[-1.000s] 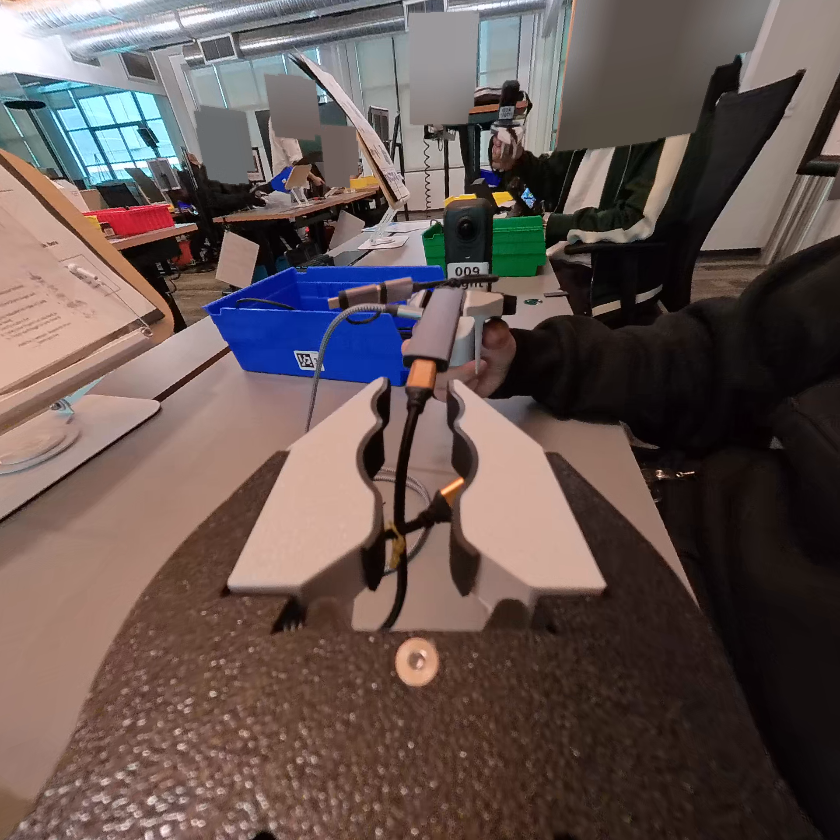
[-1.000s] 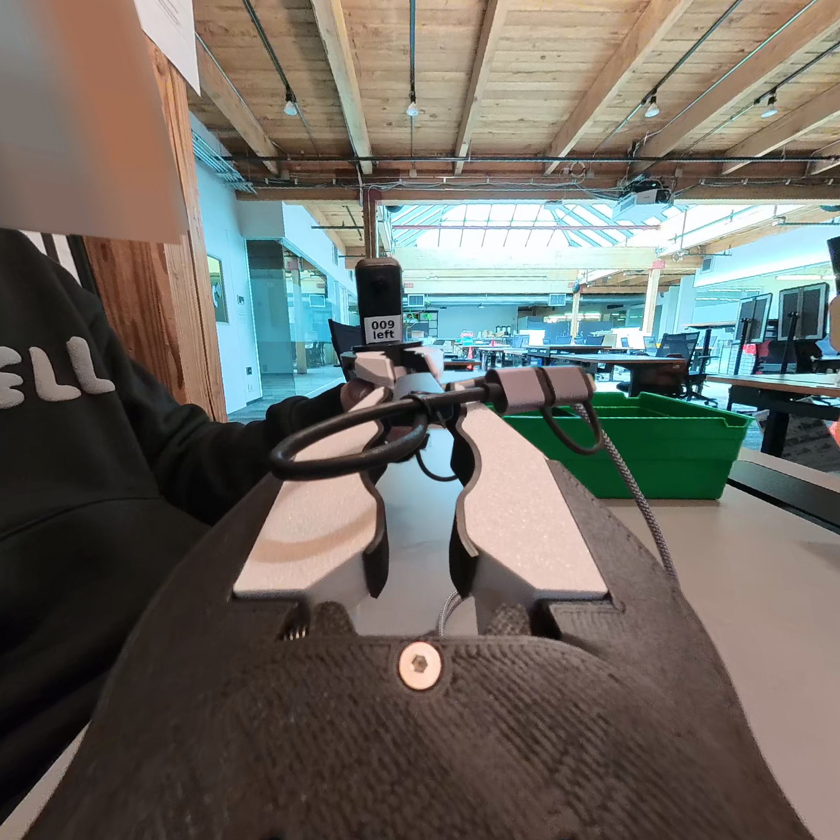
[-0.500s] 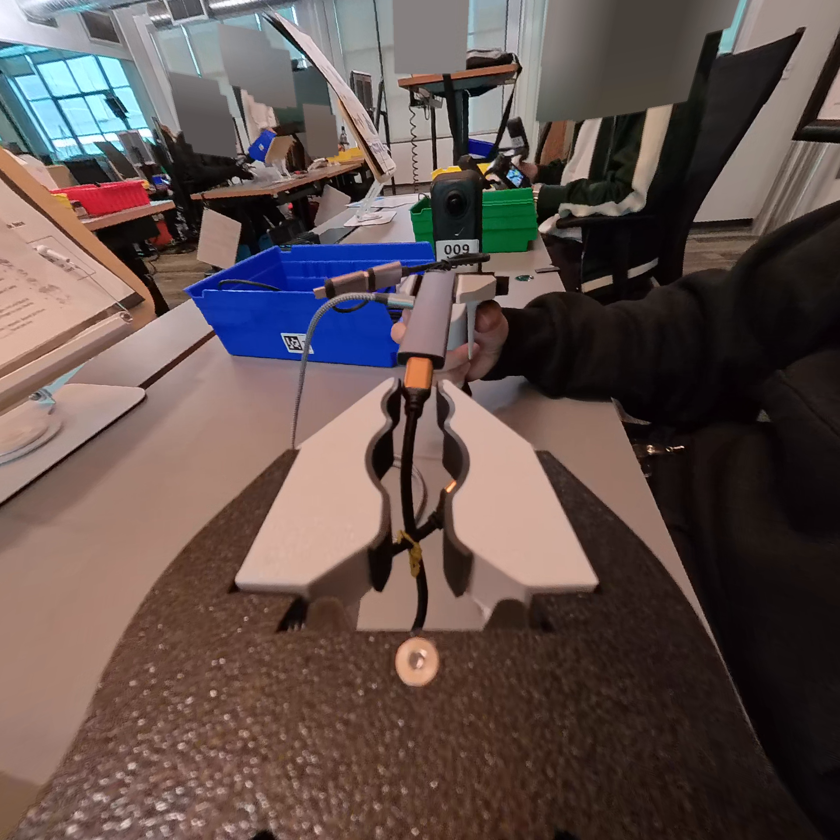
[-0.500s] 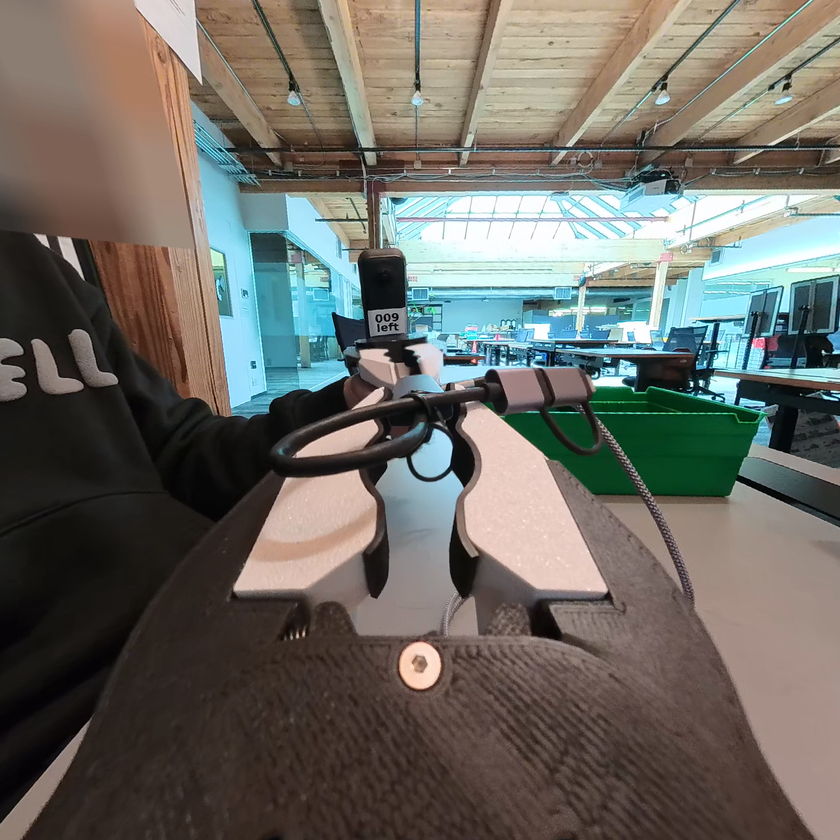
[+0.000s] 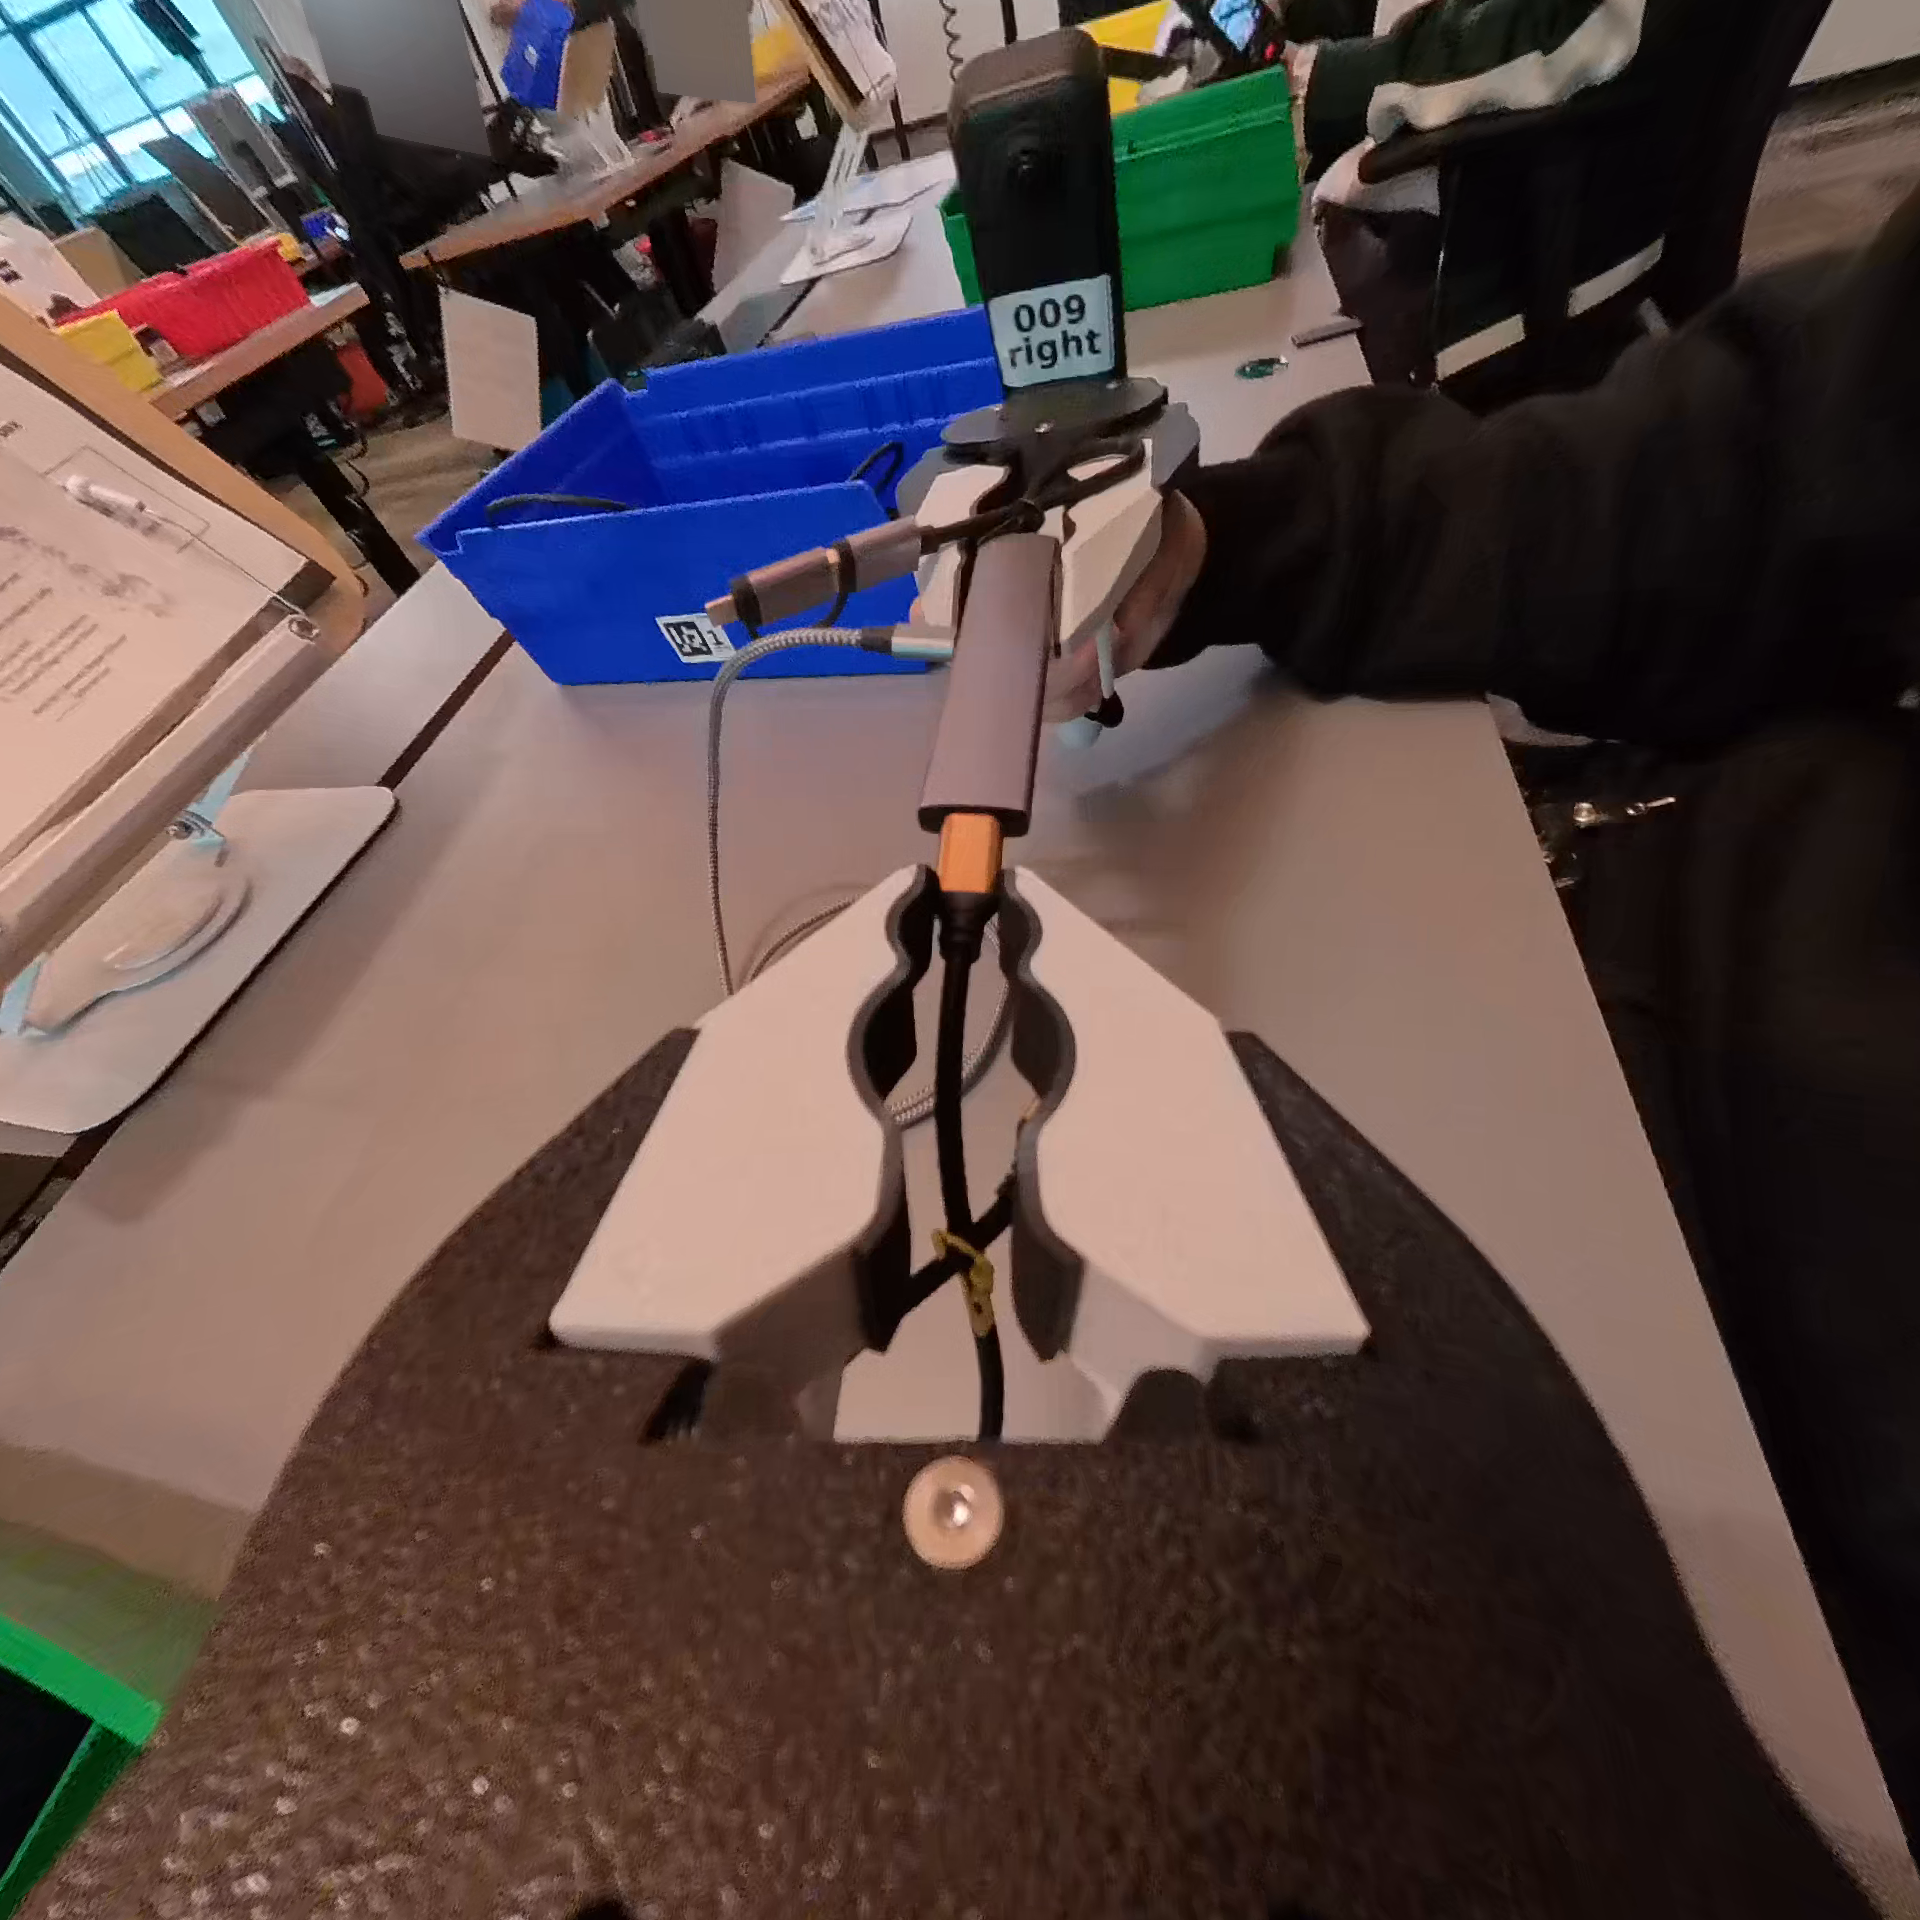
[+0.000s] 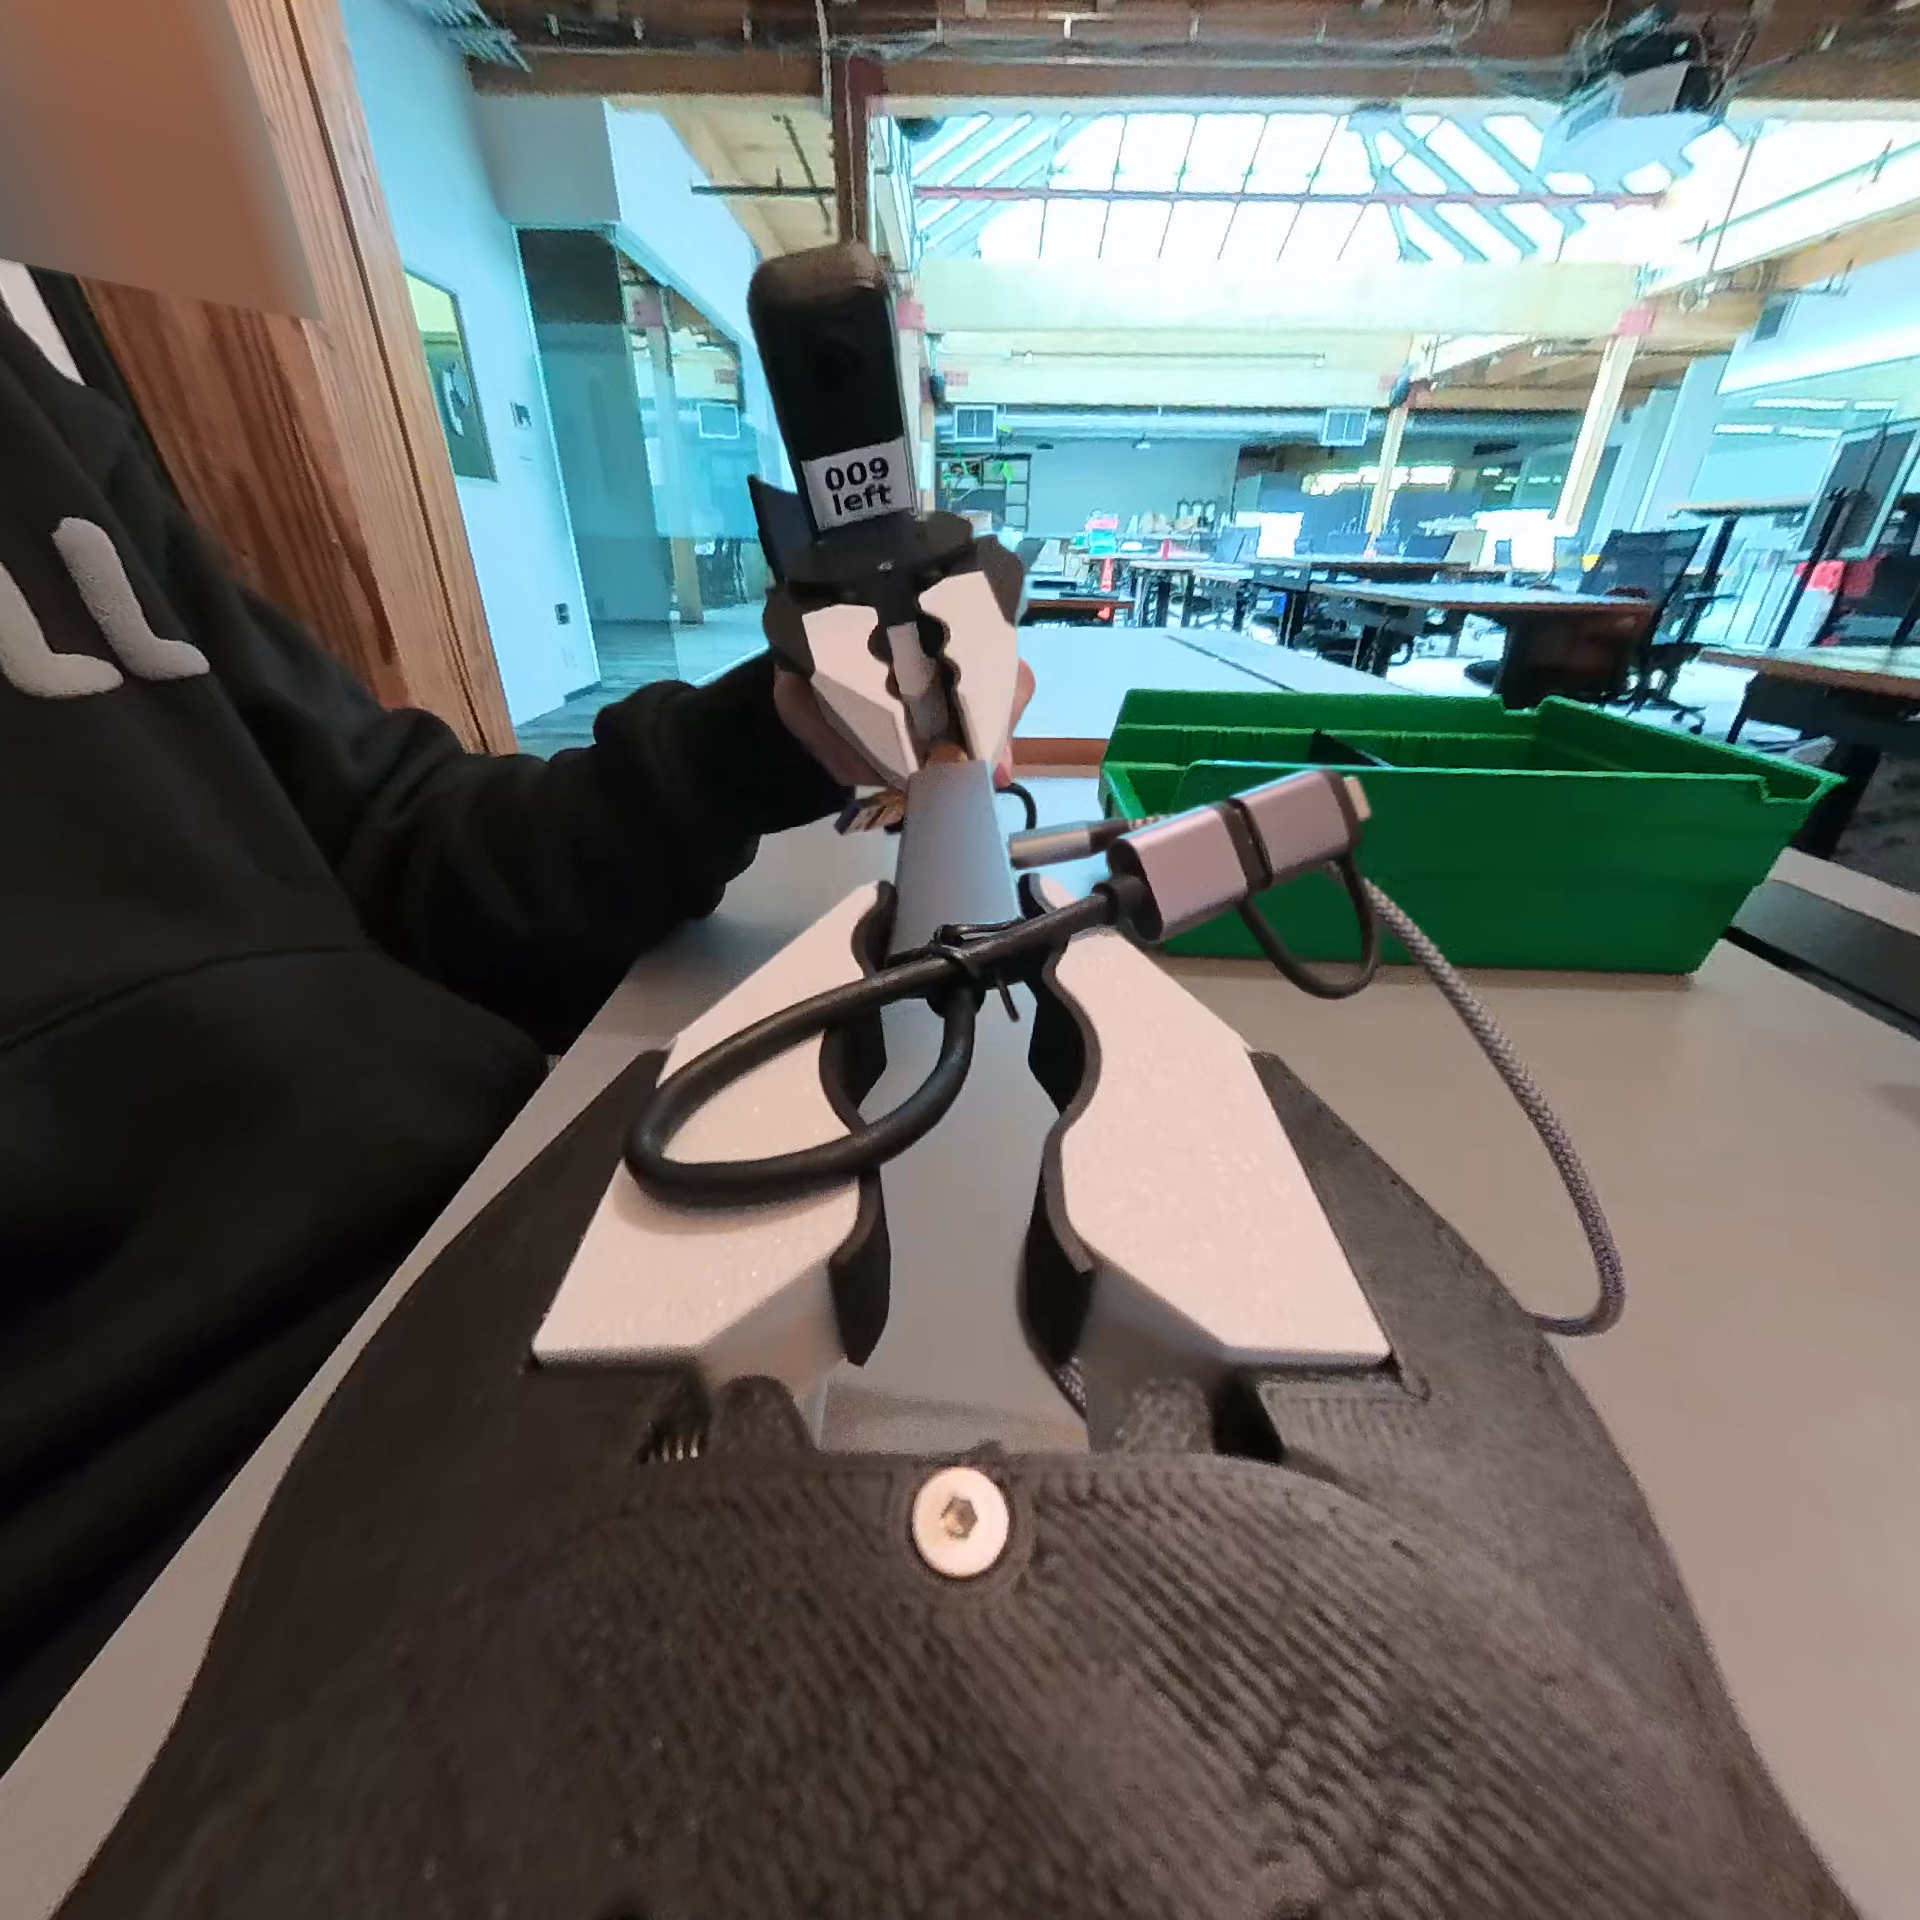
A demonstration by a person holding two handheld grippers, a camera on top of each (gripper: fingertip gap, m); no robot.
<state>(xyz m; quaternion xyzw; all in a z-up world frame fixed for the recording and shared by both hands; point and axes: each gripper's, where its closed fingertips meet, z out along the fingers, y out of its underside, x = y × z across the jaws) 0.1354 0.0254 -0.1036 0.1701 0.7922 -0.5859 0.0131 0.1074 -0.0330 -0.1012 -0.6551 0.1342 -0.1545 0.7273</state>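
Observation:
A slim grey hub (image 5: 987,686) hangs between my two grippers above the grey table (image 5: 395,966). My left gripper (image 5: 966,883) is shut on an orange plug (image 5: 969,847) with a black cable (image 5: 951,1060); the plug meets the hub's near end. My right gripper (image 6: 956,894) is shut on the hub's other end (image 6: 940,842). It also shows in the left wrist view (image 5: 1039,540). The hub's short black lead (image 6: 800,1101) loops over one right finger and ends in a grey connector (image 6: 1236,842). A braided grey cable (image 6: 1507,1091) runs from the hub's side down to the table.
A blue bin (image 5: 665,582) stands behind the hub, with a green bin (image 5: 1195,197) farther back. Another green bin (image 6: 1455,894) is just beyond my right gripper. A document stand (image 5: 125,644) is at the left. A person's black sleeves flank both views. Spacing between my two grippers at the tips: around 8 cm.
Both grippers have drawn closer together and tilted downward, so each sees the other larger. The hub and orange plug stay held throughout. The braided cable now sags onto the table.

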